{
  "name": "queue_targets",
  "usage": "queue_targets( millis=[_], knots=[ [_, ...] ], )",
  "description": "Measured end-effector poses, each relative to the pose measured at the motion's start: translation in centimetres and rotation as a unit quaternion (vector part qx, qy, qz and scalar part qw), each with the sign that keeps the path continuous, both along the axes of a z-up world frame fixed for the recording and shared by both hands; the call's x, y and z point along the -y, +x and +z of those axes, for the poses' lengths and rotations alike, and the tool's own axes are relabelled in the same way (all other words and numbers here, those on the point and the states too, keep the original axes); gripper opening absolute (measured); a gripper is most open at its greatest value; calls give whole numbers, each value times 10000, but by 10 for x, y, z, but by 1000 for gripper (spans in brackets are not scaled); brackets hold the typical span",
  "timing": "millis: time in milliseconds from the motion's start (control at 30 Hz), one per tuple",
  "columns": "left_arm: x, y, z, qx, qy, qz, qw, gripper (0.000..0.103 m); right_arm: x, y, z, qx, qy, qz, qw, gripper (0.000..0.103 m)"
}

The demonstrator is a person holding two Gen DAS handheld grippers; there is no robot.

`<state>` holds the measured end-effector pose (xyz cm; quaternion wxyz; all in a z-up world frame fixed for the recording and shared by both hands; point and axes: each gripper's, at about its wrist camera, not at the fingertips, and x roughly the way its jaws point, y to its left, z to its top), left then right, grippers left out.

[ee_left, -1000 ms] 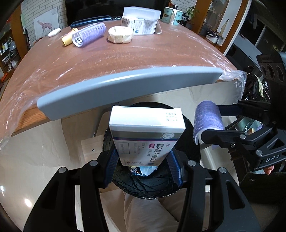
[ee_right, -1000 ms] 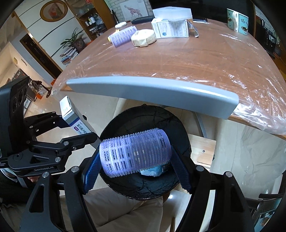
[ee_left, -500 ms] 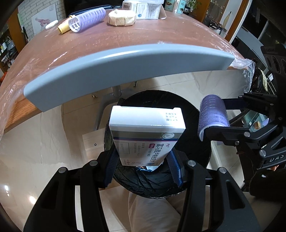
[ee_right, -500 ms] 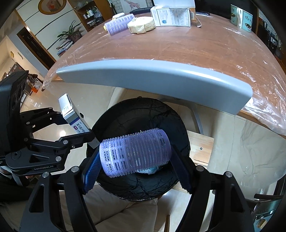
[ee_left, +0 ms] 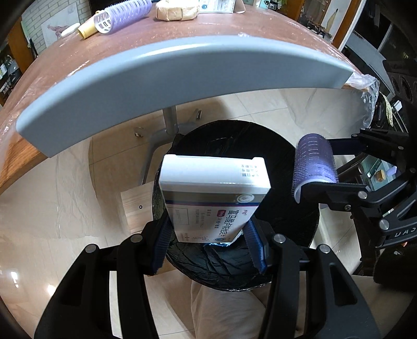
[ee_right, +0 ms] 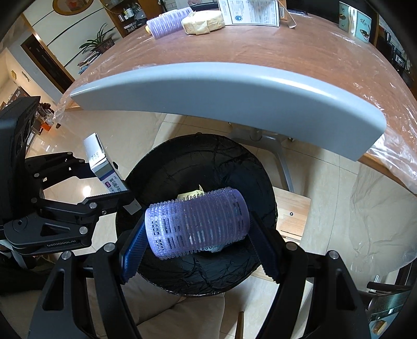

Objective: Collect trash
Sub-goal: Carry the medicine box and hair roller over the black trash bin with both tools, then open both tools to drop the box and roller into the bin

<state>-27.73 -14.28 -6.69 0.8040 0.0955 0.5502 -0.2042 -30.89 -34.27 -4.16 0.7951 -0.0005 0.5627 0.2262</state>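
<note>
1. The left gripper (ee_left: 209, 238) has its blue pads clamped on a white box (ee_left: 212, 194) with a purple band and printed text, held over the black-lined bin (ee_left: 294, 216).
2. The right gripper (ee_right: 198, 238) is clamped end to end on a lilac hair roller (ee_right: 196, 224), ridged and bristly, lying crosswise above the same bin (ee_right: 182, 167).
3. Inside the bin, at its center, scraps of pale paper (ee_right: 191, 194) show.
4. At 12 o'clock, a grey curved bar (ee_right: 234, 88) spans the table edge.
5. Farther off on the plastic-covered table (ee_right: 286, 49) lie another roller (ee_right: 168, 24), a beige tape roll (ee_right: 203, 22) and a paper box (ee_right: 249, 11).
</note>
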Motion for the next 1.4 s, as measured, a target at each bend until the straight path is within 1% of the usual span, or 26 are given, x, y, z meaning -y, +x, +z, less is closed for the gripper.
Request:
queue_targets(
  millis=[833, 1033, 1100, 1133, 1167, 1333, 1400],
  knots=[
    [8, 10, -20, -175, 198, -112, 9996, 52, 1, 10, -16, -147, -155, -48, 9998, 73],
    [8, 12, -22, -141, 244, -118, 9995, 53, 2, 11, -18, -136, -231, -41, 9996, 73],
    [9, 14, -21, -135, 276, -116, 9995, 55, 2, 11, -19, -120, -267, -59, 9996, 77],
    [9, 13, -21, -126, 262, -118, 9995, 59, 2, 11, -18, -106, -276, -76, 9995, 83],
    [10, 12, -19, -100, 254, -114, 9996, 63, 3, 10, -17, -81, -279, -90, 9995, 86],
    [6, 9, -12, -27, 236, -82, 9997, 63, 10, 5, -7, 66, -306, -126, 9994, 86],
    [2, 7, -7, -13, 184, -47, 9998, 63, 15, 1, 2, 160, -285, -162, 9993, 86]
  ],
)
